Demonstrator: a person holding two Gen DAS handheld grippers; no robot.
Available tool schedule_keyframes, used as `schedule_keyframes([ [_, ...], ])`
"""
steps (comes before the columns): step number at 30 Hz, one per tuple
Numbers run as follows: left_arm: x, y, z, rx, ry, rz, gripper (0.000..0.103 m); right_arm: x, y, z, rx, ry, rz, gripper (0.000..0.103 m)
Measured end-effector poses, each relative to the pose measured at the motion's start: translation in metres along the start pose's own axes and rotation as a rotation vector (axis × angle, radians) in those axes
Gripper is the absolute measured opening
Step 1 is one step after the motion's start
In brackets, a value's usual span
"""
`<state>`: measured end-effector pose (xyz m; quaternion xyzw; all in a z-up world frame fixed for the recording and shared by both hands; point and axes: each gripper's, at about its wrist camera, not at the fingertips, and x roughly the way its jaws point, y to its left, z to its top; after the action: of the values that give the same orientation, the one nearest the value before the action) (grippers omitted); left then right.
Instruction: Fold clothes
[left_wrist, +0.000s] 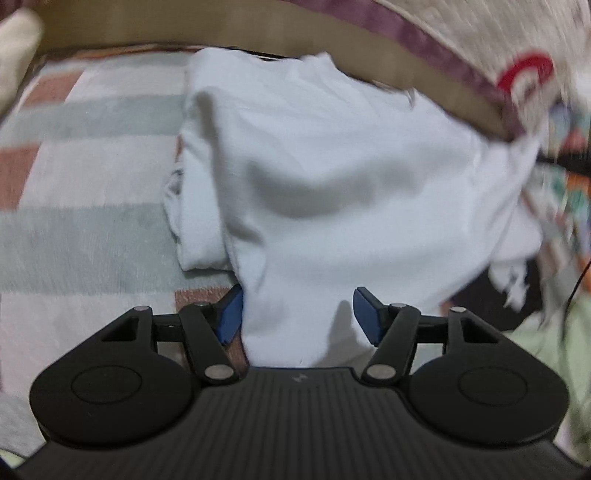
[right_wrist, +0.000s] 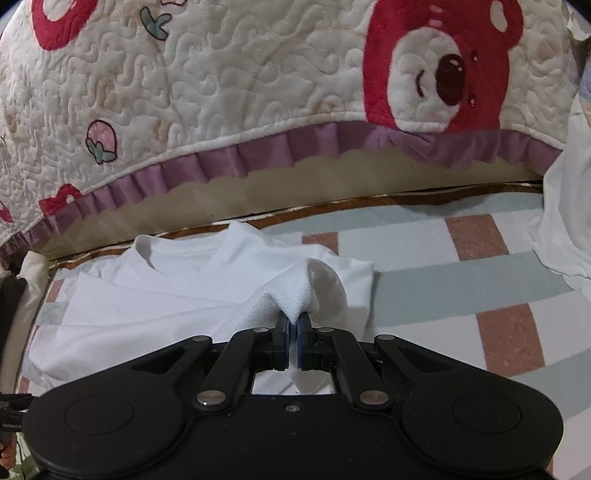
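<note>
A white T-shirt (left_wrist: 332, 166) lies in a rumpled heap on a checked mat, blurred by motion in the left wrist view. My left gripper (left_wrist: 298, 314) stands open over its near end. A band of the cloth lies between the blue pads (left_wrist: 231, 314); the left pad touches the cloth's edge, while the right one stands clear of it. In the right wrist view the same shirt (right_wrist: 166, 295) lies spread out with its neckline (right_wrist: 147, 254) towards the bed. My right gripper (right_wrist: 293, 325) is shut on a pinched-up ridge of it.
The mat (right_wrist: 461, 288) has pale green, white and brownish-pink blocks. A quilted cream bed cover (right_wrist: 258, 92) with red bears and a purple frill hangs just behind the shirt. Another white cloth (right_wrist: 561, 221) hangs at the right edge. A pale green fabric (left_wrist: 554, 350) lies at the lower right.
</note>
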<state>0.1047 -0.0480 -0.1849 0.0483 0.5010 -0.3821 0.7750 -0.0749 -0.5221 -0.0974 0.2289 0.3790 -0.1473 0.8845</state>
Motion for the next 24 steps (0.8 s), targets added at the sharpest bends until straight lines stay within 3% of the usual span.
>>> schedule_keyframes([
  [1, 0.000, -0.002, -0.001, 0.001, -0.002, -0.008, 0.053, 0.000, -0.002, -0.001, 0.001, 0.002, -0.001, 0.005],
  [2, 0.000, -0.004, -0.001, 0.000, -0.004, -0.018, 0.015, -0.001, -0.003, -0.002, 0.003, 0.004, 0.003, 0.005],
  [3, 0.000, -0.003, 0.000, -0.017, -0.002, -0.049, 0.004, -0.001, -0.004, -0.003, 0.006, 0.006, 0.006, 0.006],
  [7, -0.016, 0.002, 0.006, -0.042, -0.118, -0.100, 0.003, -0.001, -0.008, -0.007, 0.013, 0.006, 0.028, 0.011],
  [10, -0.033, 0.018, 0.015, -0.141, -0.235, -0.215, 0.003, 0.000, -0.010, -0.006, 0.033, 0.017, 0.097, 0.013],
  [11, -0.036, 0.023, 0.017, -0.175, -0.266, -0.249, 0.003, 0.001, -0.009, -0.005, 0.034, 0.029, 0.137, 0.021],
  [12, -0.037, 0.029, 0.020, -0.207, -0.281, -0.267, 0.003, 0.001, -0.008, -0.004, 0.035, 0.042, 0.176, 0.039],
  [13, -0.033, 0.034, 0.021, -0.240, -0.285, -0.276, 0.003, 0.001, -0.007, -0.003, 0.033, 0.053, 0.208, 0.043],
  [15, -0.026, 0.043, 0.020, -0.303, -0.276, -0.283, 0.003, 0.001, 0.001, -0.002, -0.006, 0.048, 0.186, 0.045],
  [20, -0.001, 0.036, 0.016, -0.246, -0.176, -0.169, 0.004, 0.008, 0.000, 0.001, 0.037, 0.067, 0.160, 0.045],
  [24, 0.008, 0.032, 0.012, -0.243, -0.142, -0.182, 0.005, 0.016, -0.004, -0.001, 0.052, 0.104, 0.147, 0.045],
])
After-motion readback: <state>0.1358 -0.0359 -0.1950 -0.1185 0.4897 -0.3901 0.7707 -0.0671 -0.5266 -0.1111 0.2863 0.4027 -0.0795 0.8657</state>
